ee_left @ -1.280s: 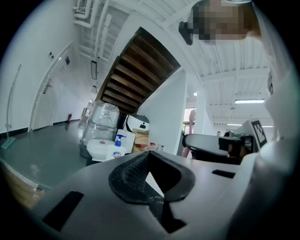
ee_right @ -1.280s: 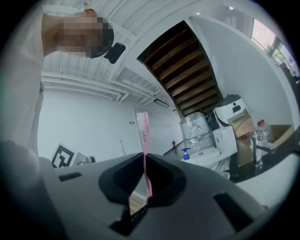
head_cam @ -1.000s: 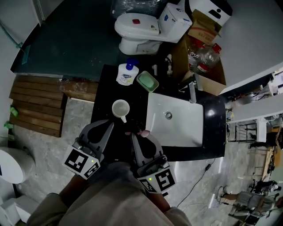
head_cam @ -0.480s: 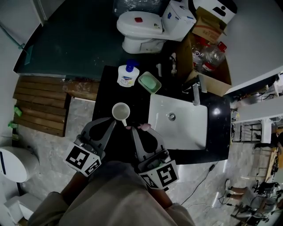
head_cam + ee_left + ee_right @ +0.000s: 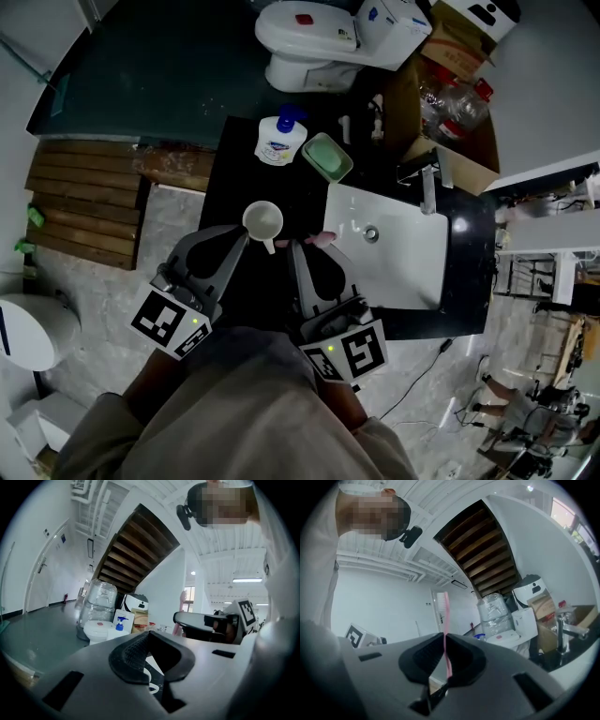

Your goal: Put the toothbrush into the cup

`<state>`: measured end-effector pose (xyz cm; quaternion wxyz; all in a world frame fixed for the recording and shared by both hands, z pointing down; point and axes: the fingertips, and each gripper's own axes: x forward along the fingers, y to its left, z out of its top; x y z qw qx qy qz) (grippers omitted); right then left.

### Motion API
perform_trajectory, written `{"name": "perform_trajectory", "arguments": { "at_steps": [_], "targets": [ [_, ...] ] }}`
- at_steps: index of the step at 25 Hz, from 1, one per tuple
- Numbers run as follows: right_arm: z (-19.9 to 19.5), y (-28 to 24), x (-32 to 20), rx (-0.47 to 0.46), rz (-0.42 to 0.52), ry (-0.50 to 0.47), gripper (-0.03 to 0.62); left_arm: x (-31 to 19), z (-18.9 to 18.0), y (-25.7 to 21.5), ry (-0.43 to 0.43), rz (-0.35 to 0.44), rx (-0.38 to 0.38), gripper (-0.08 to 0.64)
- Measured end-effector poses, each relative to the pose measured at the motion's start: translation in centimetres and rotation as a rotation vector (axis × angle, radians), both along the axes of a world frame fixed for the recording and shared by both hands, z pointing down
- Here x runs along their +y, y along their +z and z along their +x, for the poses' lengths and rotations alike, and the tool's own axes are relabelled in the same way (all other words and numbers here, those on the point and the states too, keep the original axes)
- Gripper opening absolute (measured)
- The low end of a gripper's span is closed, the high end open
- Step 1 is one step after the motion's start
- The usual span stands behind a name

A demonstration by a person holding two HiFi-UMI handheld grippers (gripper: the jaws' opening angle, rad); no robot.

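Observation:
A white cup [image 5: 263,222] stands on the black counter [image 5: 234,178], left of the sink, its handle toward me. My right gripper [image 5: 307,246] is shut on a pink toothbrush [image 5: 324,239], just right of the cup. In the right gripper view the toothbrush [image 5: 446,620] stands upright between the pads, bristles at the top. My left gripper [image 5: 241,236] is at the cup's near left side, jaws closed together with nothing seen between the pads [image 5: 136,648]. A white piece of the cup [image 5: 152,686] shows under them.
A white sink [image 5: 412,267] with a faucet [image 5: 429,192] fills the counter's right half. A soap bottle [image 5: 279,141] and a green soap dish [image 5: 328,157] stand behind the cup. Beyond are a toilet [image 5: 309,33] and a cardboard box of bottles [image 5: 450,103].
Both grippers have moved forward toward the cup. The toothbrush, earlier nearer me than the cup, is now level with it on its right.

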<state>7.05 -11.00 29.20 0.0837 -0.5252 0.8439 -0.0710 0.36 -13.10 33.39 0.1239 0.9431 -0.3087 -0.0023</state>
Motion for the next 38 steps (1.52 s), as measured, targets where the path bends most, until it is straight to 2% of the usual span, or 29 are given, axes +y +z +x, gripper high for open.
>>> {"name": "perform_trajectory", "arguments": {
  "at_steps": [13,17,30,34,38],
  "targets": [
    [-0.8,1.5,-1.5,0.010,-0.025,-0.005,0.023,-0.9,-0.1,2.6,0.027,-0.060,-0.008,0.011],
    [-1.0,1.5,-1.6,0.007,-0.025,0.000,0.023,-0.9,-0.1,3.1,0.039,-0.065,-0.022,0.011],
    [-1.8,3.0,-2.8,0.031,-0.053,-0.004,0.023,-1.4,-0.7,3.4,0.051,-0.087,-0.001,0.011],
    [-2.0,3.7,-3.2,0.027,-0.072,-0.015,0.023,-1.4,-0.4,3.7,0.061,-0.075,-0.031,0.011],
    [-2.1,4.5,-3.6,0.028,-0.090,-0.018,0.023,-1.4,-0.3,4.1,0.071,-0.093,-0.024,0.011]
  ]
}}
